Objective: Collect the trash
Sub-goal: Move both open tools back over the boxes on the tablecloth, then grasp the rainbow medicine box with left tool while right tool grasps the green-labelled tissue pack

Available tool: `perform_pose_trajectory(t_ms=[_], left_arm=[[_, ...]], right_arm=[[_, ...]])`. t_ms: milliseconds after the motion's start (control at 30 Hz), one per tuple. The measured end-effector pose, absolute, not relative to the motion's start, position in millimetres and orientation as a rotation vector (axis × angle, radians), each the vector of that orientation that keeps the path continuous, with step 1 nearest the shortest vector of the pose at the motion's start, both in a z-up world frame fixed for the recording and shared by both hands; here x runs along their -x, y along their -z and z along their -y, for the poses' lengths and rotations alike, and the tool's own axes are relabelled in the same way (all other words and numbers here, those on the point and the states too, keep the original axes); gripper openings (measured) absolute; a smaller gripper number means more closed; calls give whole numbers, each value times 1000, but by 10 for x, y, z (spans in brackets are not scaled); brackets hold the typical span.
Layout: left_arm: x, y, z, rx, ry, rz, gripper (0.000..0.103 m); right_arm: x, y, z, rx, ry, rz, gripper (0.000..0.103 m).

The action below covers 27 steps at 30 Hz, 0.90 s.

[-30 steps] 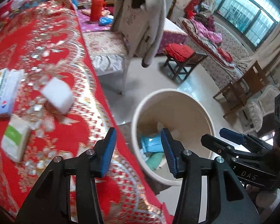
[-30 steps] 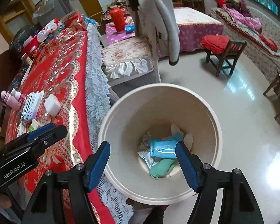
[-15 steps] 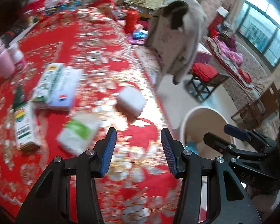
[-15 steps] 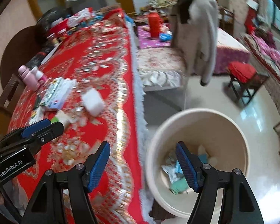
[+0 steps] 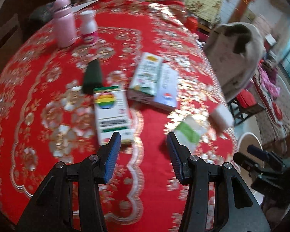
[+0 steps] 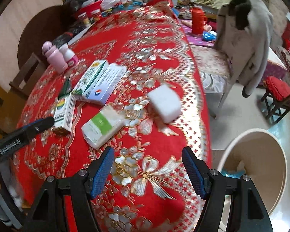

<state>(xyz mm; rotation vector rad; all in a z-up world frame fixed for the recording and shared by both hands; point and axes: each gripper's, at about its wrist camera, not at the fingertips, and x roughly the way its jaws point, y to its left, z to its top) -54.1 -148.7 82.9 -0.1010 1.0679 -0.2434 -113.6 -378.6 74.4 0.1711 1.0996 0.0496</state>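
On the red patterned table lie a white box with a rainbow circle (image 5: 111, 114) (image 6: 64, 114), a green-and-white tissue pack (image 5: 189, 131) (image 6: 103, 125), a white sponge block (image 5: 221, 117) (image 6: 164, 102) and two long boxes side by side (image 5: 154, 82) (image 6: 100, 83). My left gripper (image 5: 143, 154) is open and empty, hovering between the rainbow box and the tissue pack. My right gripper (image 6: 147, 170) is open and empty above the table's near edge. The beige trash bin (image 6: 261, 164) (image 5: 249, 141) stands on the floor to the right, with trash inside.
A pink bottle (image 5: 64, 29) (image 6: 54, 56), a small white-and-pink bottle (image 5: 89, 27) and a dark green item (image 5: 92, 75) stand further back. A chair with a grey coat (image 6: 245, 32) stands beside the table. Clutter fills the table's far end (image 6: 106, 3).
Both grippers swung left from above the bin to over the table. The bin slid to the right edge of both views. Both stayed open and empty.
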Motion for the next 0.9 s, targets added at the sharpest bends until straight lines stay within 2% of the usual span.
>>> perform_pose_trajectory(t_ms=[400, 567, 900], left_arm=[[376, -695, 1015, 170, 230, -1127, 47], [287, -677, 1008, 191, 251, -1144, 48], [-45, -527, 1236, 163, 267, -1164, 51]], right_arm=[[526, -323, 3299, -36, 5, -1162, 69], [322, -389, 3216, -61, 10, -1134, 69], [473, -561, 3366, -214, 21, -1124, 70]])
